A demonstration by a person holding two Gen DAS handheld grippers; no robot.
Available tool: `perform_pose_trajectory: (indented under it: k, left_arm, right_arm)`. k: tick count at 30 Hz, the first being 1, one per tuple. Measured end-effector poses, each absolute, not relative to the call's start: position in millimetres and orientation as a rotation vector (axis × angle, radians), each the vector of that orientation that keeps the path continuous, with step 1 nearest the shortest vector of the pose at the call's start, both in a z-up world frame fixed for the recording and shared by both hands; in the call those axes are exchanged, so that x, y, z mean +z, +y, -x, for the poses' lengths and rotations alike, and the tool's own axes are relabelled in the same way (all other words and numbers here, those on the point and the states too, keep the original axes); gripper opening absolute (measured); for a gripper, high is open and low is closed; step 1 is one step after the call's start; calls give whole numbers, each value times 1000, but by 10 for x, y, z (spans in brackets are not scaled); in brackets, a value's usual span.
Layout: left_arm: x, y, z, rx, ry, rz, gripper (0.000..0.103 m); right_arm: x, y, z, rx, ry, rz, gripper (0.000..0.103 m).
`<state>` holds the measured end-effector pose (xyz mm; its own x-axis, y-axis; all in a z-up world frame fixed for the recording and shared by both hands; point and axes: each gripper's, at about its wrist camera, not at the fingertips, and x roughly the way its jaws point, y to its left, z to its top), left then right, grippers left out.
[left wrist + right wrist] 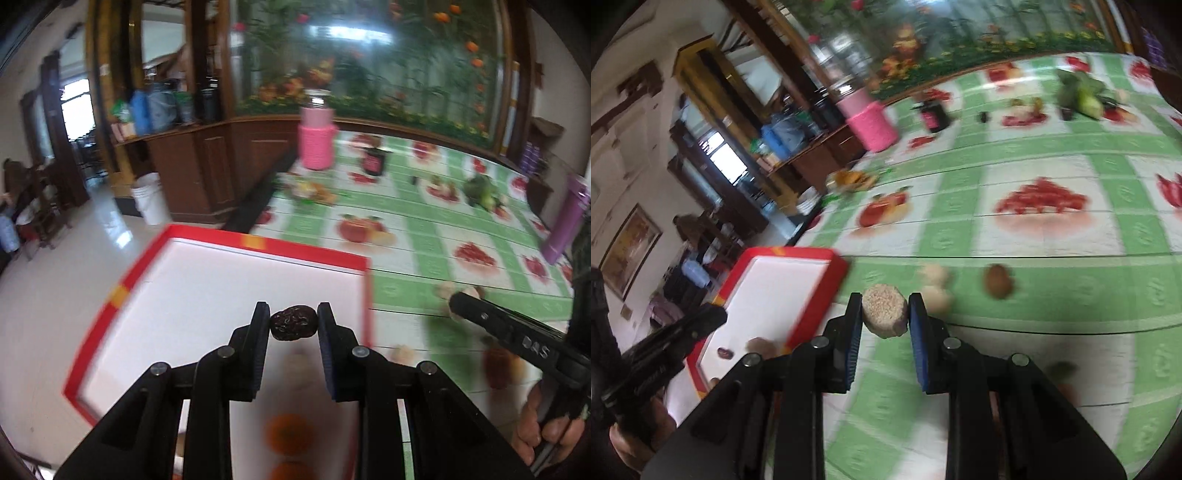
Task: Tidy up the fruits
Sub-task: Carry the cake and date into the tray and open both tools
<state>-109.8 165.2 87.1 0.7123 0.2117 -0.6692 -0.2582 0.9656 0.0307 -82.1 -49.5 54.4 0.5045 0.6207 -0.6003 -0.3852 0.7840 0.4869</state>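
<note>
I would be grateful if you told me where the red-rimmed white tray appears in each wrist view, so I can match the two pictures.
Left wrist view: the red-rimmed white tray fills the lower centre, under the left gripper, which holds a dark wrinkled dried fruit.
Right wrist view: the tray sits lower left, on the table edge.
Shared landmark: the pink knitted-sleeve bottle at the back.

Your left gripper (293, 325) pinches a dark date (293, 327) with wrinkled, glossy skin, while your right gripper (885, 315) clamps a pale round cake (885, 314) with a rough, grainy, matt surface. Both tools look like matt black plastic (with shiny metal pins). The tablecloth (997, 236) looks embossed and slightly sheeny; the red tray (310, 252) has a smooth white floor.
</note>
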Motion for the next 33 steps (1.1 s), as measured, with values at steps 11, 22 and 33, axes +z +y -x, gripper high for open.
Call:
perform_pose_trajectory:
  k: [11, 22, 33]
  left_arm:
    - [641, 2320, 1327, 391, 740, 136, 25]
    - [548, 2529, 1415, 383, 749, 182, 25]
    - [535, 2562, 1464, 392, 753, 182, 25]
  right_arm:
    - [633, 685, 1058, 773, 857, -145, 27]
    - [529, 929, 1123, 770, 888, -89, 27]
    - [448, 1018, 1057, 793, 905, -118, 27]
